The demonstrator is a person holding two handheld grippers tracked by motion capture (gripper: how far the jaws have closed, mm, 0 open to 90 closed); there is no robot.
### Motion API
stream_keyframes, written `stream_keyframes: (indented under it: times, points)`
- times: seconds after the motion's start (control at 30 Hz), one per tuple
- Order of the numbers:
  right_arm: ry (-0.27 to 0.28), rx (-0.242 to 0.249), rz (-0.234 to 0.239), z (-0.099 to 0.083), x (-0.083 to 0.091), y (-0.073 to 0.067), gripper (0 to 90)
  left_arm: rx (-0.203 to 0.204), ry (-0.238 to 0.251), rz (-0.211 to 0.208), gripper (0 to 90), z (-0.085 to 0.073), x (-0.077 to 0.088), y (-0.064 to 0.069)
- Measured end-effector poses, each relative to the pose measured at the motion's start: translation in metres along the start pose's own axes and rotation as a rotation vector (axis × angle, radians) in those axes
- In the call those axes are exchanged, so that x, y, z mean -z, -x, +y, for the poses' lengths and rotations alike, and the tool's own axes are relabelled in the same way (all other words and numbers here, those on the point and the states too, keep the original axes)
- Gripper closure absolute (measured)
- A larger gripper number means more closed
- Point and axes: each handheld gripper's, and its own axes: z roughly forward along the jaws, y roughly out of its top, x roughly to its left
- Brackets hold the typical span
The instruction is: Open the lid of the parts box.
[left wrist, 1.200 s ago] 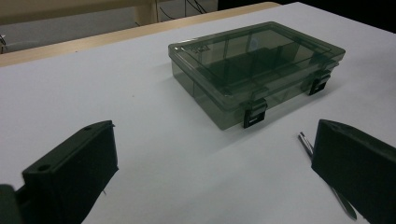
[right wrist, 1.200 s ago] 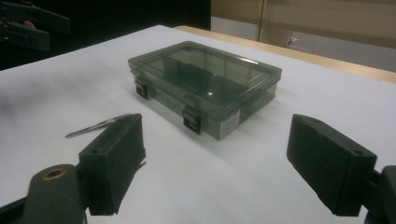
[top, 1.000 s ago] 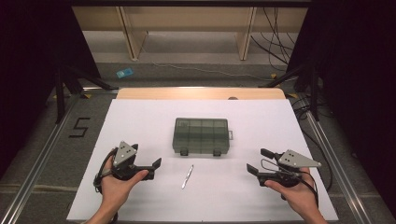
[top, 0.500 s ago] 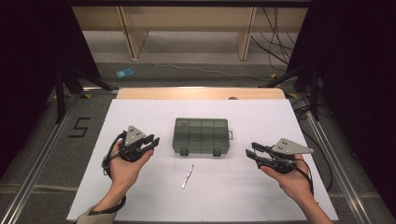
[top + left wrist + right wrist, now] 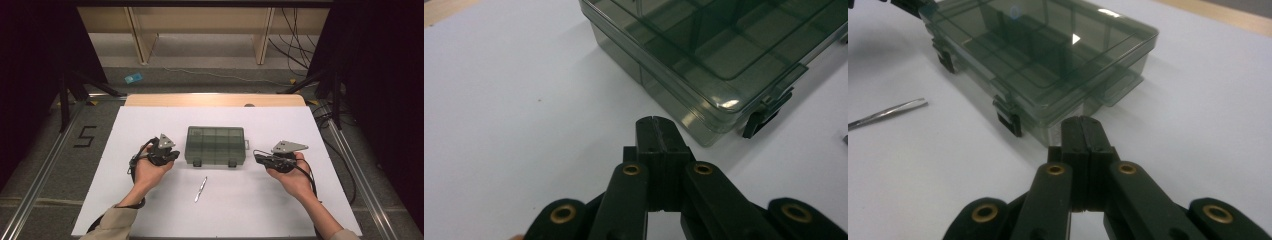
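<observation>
I am holding the left gripper (image 5: 167,156) and right gripper (image 5: 261,159) just beside the two ends of the smoky compartment box (image 5: 215,145), which is sitting mid-tabletop (image 5: 150,115); both sets of fingers have just been closing and are pressing together on nothing (a thin metal tool (image 5: 200,189) is lying nearer me).

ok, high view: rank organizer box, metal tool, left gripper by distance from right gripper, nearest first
1. organizer box, just to the left of the right gripper.
2. metal tool, lower left, on the white table.
3. left gripper, beyond the box's far side.
</observation>
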Motion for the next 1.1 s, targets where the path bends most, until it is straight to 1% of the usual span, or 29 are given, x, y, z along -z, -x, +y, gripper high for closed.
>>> stream_keyframes:
  times: [0.03, 0.07, 0.13, 0.17, 0.2, 0.27, 0.3, 0.33, 0.43, 0.47, 0.5, 0.53, 0.57, 0.6, 0.63, 0.67, 0.77, 0.8, 0.83, 0.87, 0.9, 0.93, 1.0, 1.03, 1.07, 1.1]
  points:
    - [-0.012, -0.004, 0.007, 0.000, -0.003, -0.001, 90.0, 0.004, 0.001, -0.005, 89.9, 0.000, -0.003, 0.000]
    - [-0.018, -0.002, 0.010, 0.000, -0.006, -0.001, 90.0, -0.001, 0.001, -0.013, 89.9, -0.001, -0.005, 0.000]
    - [-0.033, -0.003, 0.014, -0.001, -0.012, -0.002, 90.0, 0.001, 0.000, -0.020, 89.9, -0.001, -0.009, 0.002]
    - [-0.046, -0.004, 0.017, -0.001, -0.014, -0.002, 90.0, -0.009, 0.000, -0.014, 89.9, -0.001, -0.010, 0.002]
    - [-0.051, -0.008, 0.022, -0.001, -0.016, -0.003, 90.0, -0.007, 0.003, -0.014, 89.9, -0.001, -0.011, 0.003]
    - [-0.059, 0.005, 0.024, -0.002, -0.020, -0.004, 90.0, -0.028, -0.001, -0.011, 89.9, 0.000, -0.011, 0.003]
    - [-0.064, -0.001, 0.028, -0.001, -0.021, -0.005, 90.0, -0.025, 0.001, -0.015, 89.9, -0.001, -0.011, 0.003]
    - [-0.069, 0.003, 0.032, -0.001, -0.022, -0.005, 90.0, -0.031, 0.004, -0.015, 89.9, -0.001, -0.011, 0.003]
    - [-0.072, 0.009, 0.029, -0.001, -0.026, -0.006, 90.0, -0.029, 0.006, -0.029, 89.9, -0.001, -0.012, 0.005]
    - [-0.082, 0.007, 0.034, -0.001, -0.027, -0.006, 90.0, -0.029, 0.006, -0.029, 89.9, -0.001, -0.012, 0.005]
    - [-0.084, 0.008, 0.031, -0.001, -0.028, -0.007, 90.0, -0.042, 0.020, -0.023, 89.9, -0.001, -0.013, 0.006]
    - [-0.085, 0.007, 0.032, -0.001, -0.028, -0.007, 90.0, -0.039, 0.013, -0.029, 89.9, -0.001, -0.014, 0.008]
    - [-0.084, 0.001, 0.030, -0.001, -0.029, -0.008, 90.0, -0.059, 0.011, -0.031, 89.9, -0.001, -0.014, 0.007]
    - [-0.082, 0.003, 0.034, -0.001, -0.029, -0.008, 90.0, -0.059, 0.009, -0.032, 89.9, -0.001, -0.014, 0.008]
    - [-0.082, 0.006, 0.034, -0.001, -0.029, -0.008, 90.0, -0.049, 0.013, -0.031, 89.9, -0.001, -0.015, 0.009]
    - [-0.083, 0.005, 0.033, -0.001, -0.030, -0.008, 90.0, -0.068, 0.013, -0.028, 89.9, -0.001, -0.015, 0.009]
    - [-0.083, 0.004, 0.035, -0.001, -0.030, -0.008, 90.0, -0.070, 0.012, -0.031, 89.9, -0.001, -0.015, 0.009]
    - [-0.080, 0.004, 0.035, -0.001, -0.030, -0.008, 90.0, -0.061, 0.013, -0.027, 89.9, -0.001, -0.015, 0.009]
    - [-0.077, 0.009, 0.033, -0.001, -0.030, -0.008, 90.0, -0.062, 0.015, -0.025, 89.9, -0.001, -0.015, 0.009]
    - [-0.078, 0.001, 0.037, 0.000, -0.030, -0.009, 90.0, -0.070, 0.016, -0.028, 89.9, -0.001, -0.014, 0.008]
    - [-0.074, 0.008, 0.036, 0.000, -0.030, -0.008, 90.0, -0.058, 0.016, -0.026, 89.9, -0.001, -0.013, 0.009]
    - [-0.071, 0.015, 0.030, 0.000, -0.030, -0.008, 90.0, -0.058, 0.016, -0.026, 89.9, -0.001, -0.013, 0.009]
    - [-0.071, 0.005, 0.035, 0.000, -0.029, -0.009, 90.0, -0.066, 0.019, -0.023, 89.9, 0.000, -0.011, 0.006]
    - [-0.070, 0.004, 0.036, 0.001, -0.029, -0.008, 90.0, -0.056, 0.026, -0.025, 89.9, 0.000, -0.009, 0.006]
    - [-0.067, 0.005, 0.037, 0.001, -0.028, -0.008, 90.0, -0.056, 0.035, -0.037, 89.9, 0.000, -0.009, 0.006]
    - [-0.065, 0.005, 0.036, 0.001, -0.028, -0.008, 90.0, -0.058, 0.043, -0.037, 89.9, 0.001, -0.007, 0.006]
